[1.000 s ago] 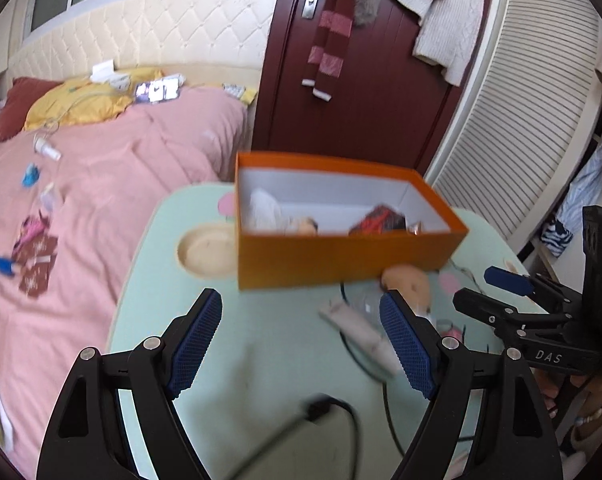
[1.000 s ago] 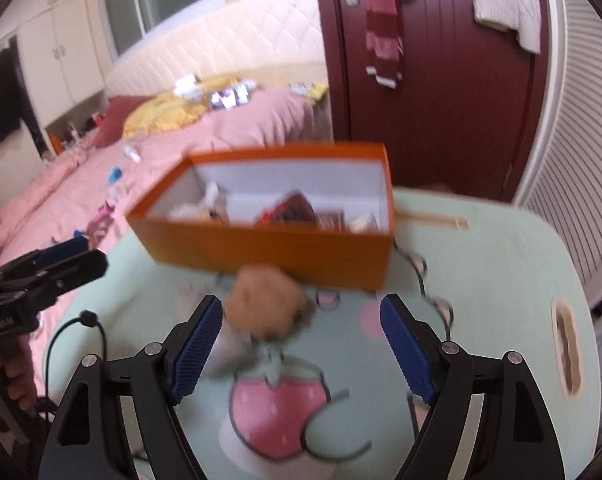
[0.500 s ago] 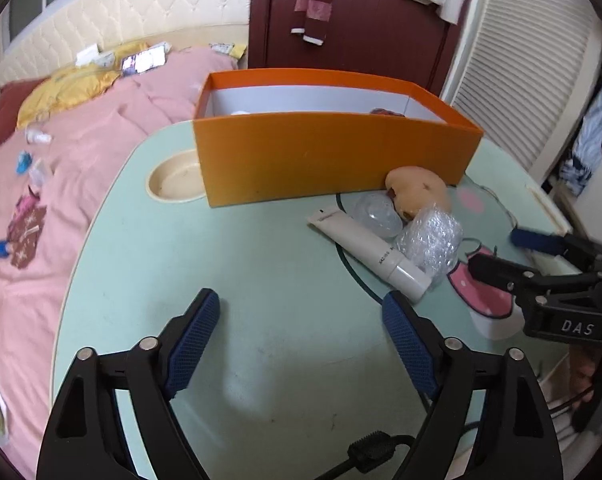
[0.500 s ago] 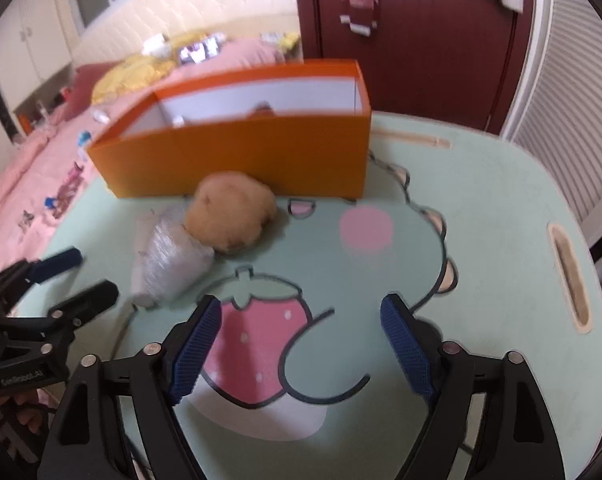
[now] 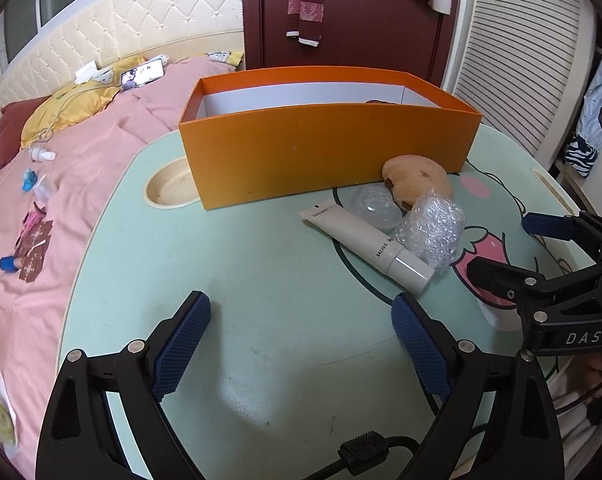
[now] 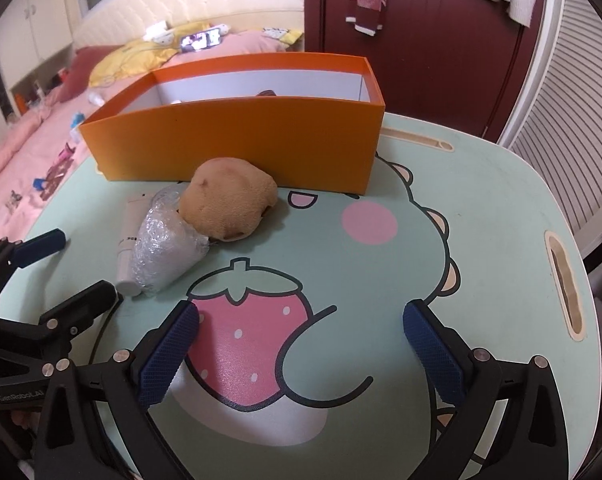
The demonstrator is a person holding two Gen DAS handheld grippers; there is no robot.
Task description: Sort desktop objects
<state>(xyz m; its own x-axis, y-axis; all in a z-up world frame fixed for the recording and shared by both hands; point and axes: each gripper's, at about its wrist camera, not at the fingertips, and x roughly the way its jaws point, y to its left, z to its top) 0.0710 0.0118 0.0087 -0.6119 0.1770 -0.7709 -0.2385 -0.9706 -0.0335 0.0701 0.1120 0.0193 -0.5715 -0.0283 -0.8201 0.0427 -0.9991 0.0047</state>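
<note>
On the mint-green table, just in front of the orange box, four loose items lie bunched together: a tan plush toy touching the box wall, a bubble-wrap bundle, a white cosmetic tube and what may be a clear plastic lid. Both the left gripper and the right gripper have come lower toward the tabletop, and their jaws have just been opening with nothing between them. That suggests a pick is being lined up. The box already holds items, barely visible over its rim.
</note>
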